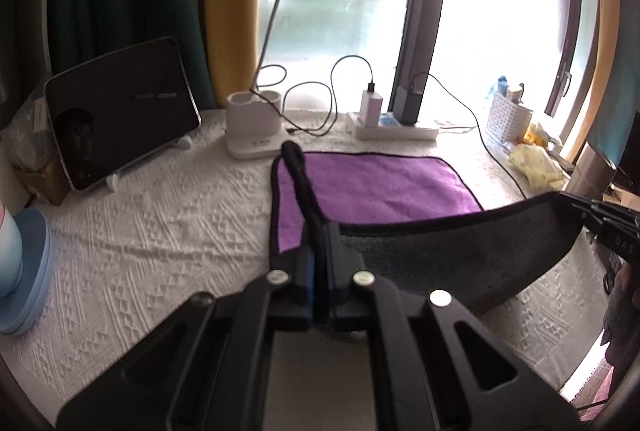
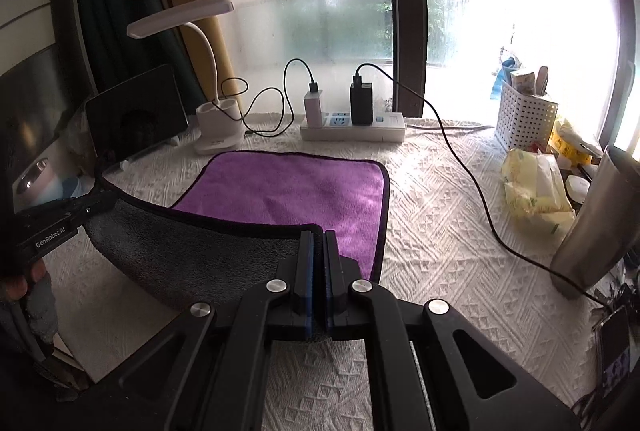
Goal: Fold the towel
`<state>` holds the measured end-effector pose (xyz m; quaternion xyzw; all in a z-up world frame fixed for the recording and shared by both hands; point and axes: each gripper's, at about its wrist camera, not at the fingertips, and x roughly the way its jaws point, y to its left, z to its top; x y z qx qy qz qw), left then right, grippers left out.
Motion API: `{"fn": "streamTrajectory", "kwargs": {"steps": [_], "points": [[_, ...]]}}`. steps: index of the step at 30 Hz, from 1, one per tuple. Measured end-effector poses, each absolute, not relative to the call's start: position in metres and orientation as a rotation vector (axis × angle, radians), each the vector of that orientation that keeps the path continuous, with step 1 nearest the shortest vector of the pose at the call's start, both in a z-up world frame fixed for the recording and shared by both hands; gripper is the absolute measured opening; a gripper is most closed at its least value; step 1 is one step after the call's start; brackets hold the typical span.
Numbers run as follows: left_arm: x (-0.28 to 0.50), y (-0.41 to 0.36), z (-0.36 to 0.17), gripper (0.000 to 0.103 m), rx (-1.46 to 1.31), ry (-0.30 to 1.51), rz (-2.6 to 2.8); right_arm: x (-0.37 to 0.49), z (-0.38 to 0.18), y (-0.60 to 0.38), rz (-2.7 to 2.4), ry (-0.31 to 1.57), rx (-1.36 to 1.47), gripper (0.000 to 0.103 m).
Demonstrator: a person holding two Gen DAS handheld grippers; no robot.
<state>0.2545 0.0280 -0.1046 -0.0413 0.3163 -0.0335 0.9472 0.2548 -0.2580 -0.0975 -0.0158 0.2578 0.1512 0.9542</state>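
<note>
A towel, purple on top point(image 1: 380, 183) point(image 2: 296, 187) and grey underneath, with black trim, lies on the white textured tablecloth. Its near edge is lifted off the table, showing the grey underside point(image 1: 460, 251) point(image 2: 192, 251). My left gripper point(image 1: 319, 231) is shut on the towel's near left corner; it also shows at the left of the right wrist view point(image 2: 96, 205). My right gripper point(image 2: 319, 235) is shut on the near right corner; it shows at the right edge of the left wrist view point(image 1: 580, 211). The held edge sags between them.
Behind the towel stand a white desk lamp point(image 1: 256, 127) point(image 2: 216, 135), a power strip with chargers point(image 1: 396, 129) point(image 2: 352, 129) and a tablet point(image 1: 120, 119). A white basket point(image 2: 524, 119), tissue packs point(image 2: 536, 187) and a steel tumbler point(image 2: 596, 223) stand right. A cable point(image 2: 472, 171) crosses the cloth.
</note>
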Motion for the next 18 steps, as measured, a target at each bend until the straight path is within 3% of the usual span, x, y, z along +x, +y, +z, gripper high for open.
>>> {"fn": "streamTrajectory", "kwargs": {"steps": [18], "points": [[0.312, 0.041, -0.054, 0.004, -0.064, 0.485, -0.044, 0.311, -0.039, -0.254, 0.289, 0.371, -0.073, 0.004]]}}
